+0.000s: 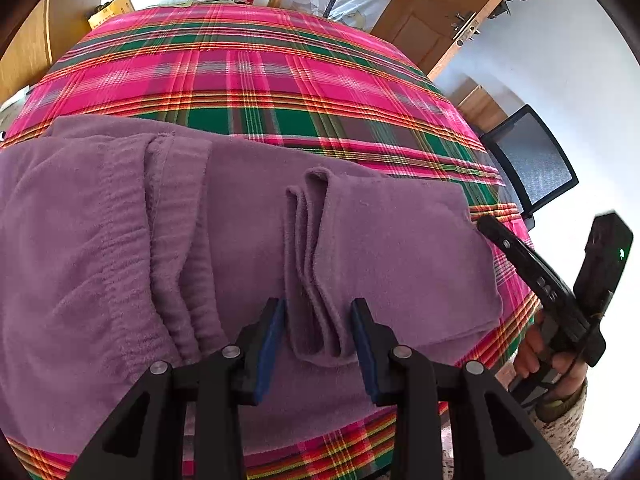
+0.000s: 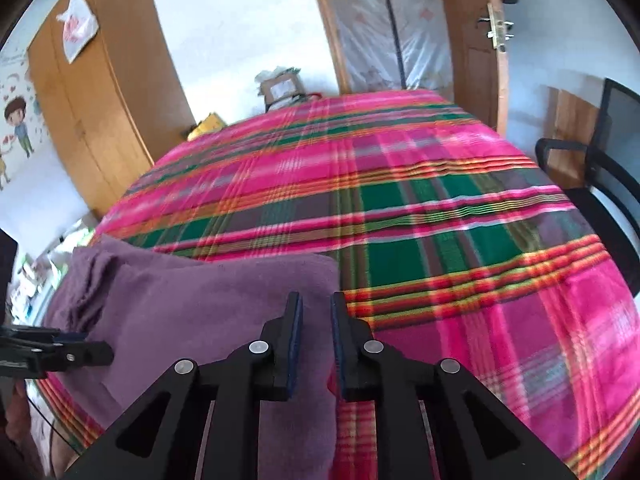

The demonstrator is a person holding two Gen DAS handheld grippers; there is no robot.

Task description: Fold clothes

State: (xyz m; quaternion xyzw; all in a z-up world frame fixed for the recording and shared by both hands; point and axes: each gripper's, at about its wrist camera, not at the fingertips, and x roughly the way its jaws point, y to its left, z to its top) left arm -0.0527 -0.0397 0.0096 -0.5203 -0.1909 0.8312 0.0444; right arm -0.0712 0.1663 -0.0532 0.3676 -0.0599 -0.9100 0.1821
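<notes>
The left tool [image 1: 318, 336] hangs over the near edge of the bed with its jaws apart, straddling a bunched ridge of the purple garment [image 1: 248, 216]; the blue pads stand on either side of the ridge, and it is hard to tell whether they press it or merely flank it. The right tool [image 2: 316, 344] has its jaws drawn close together with a narrow gap between them. Nothing sits in that gap: the left finger is over the right edge of the garment, the right finger is over the plaid blanket [image 2: 440, 216], and neither appears to clamp cloth. In the left wrist view, the right tool shows at the garment's right corner, held by a hand [image 1: 540, 356] in a knitted sleeve.

The garment lies spread along the near side of the bed, on the blanket, already doubled over on itself with several layers showing at the central ridge. The fold looks partly made, probably around its middle stage. The next move likely calls for the right tool to take the free right edge and carry it across towards the left, while the left tool pins the centre.
</notes>
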